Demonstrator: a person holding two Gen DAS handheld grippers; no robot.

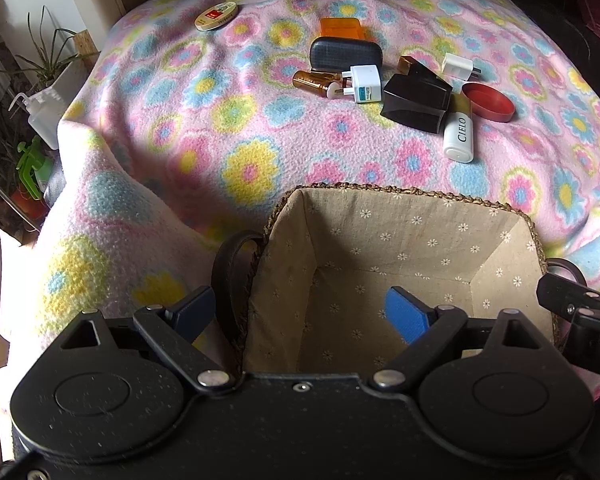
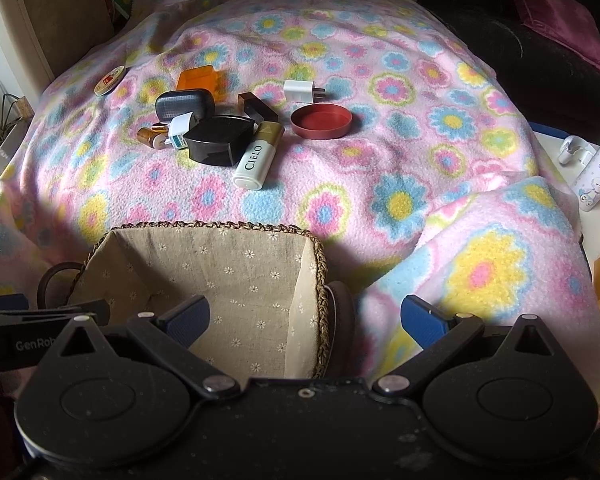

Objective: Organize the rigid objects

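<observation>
My left gripper (image 1: 304, 316) sat level with its jaws spread wide and nothing between the blue pads. My right gripper (image 2: 306, 320) was level beside it, equally wide apart and empty, both pointing forward.

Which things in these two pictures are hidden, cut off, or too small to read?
- Amber bottle, right wrist view: mostly hidden behind the white travel adapter.
- Round tin, left wrist view: label too small to read.
- Basket, both views: near wall hidden by the gripper bodies.
- White bottle, right wrist view: cut off by the right edge.
</observation>
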